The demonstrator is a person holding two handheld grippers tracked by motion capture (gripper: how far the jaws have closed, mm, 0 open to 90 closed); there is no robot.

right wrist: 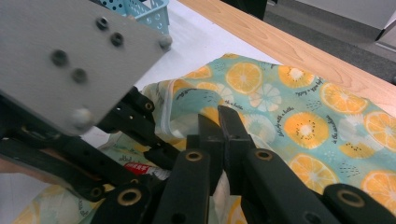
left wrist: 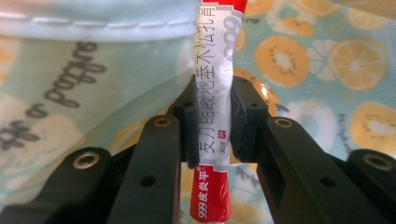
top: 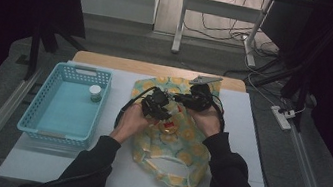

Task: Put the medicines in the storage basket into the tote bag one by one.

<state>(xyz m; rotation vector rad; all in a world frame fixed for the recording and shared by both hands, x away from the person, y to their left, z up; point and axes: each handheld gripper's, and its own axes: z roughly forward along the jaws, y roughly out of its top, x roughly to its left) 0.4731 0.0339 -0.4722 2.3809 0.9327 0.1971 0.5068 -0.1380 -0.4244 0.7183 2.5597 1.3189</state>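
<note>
A fabric bag (top: 170,161) printed with orange slices lies on the white mat in the middle of the table. My left gripper (left wrist: 214,126) is shut on a red-and-white ointment pack (left wrist: 213,84), which stands upright between its pads just in front of the bag's hemmed edge (left wrist: 93,25). From above, the left gripper (top: 157,103) hovers over the bag's middle. My right gripper (right wrist: 219,123) has its jaws closed together on the bag's cloth near the raised opening (right wrist: 164,109). It sits close beside the left gripper (right wrist: 159,158), whose grey plate (right wrist: 70,60) is in the right gripper view. The right gripper (top: 188,100) is over the bag's far part.
A light blue plastic basket (top: 58,133) stands left of the bag, holding a small white bottle with a green cap (top: 95,93) in its far right corner. The wooden table edge (top: 158,69) runs behind the mat. Cables and a table leg lie on the floor beyond.
</note>
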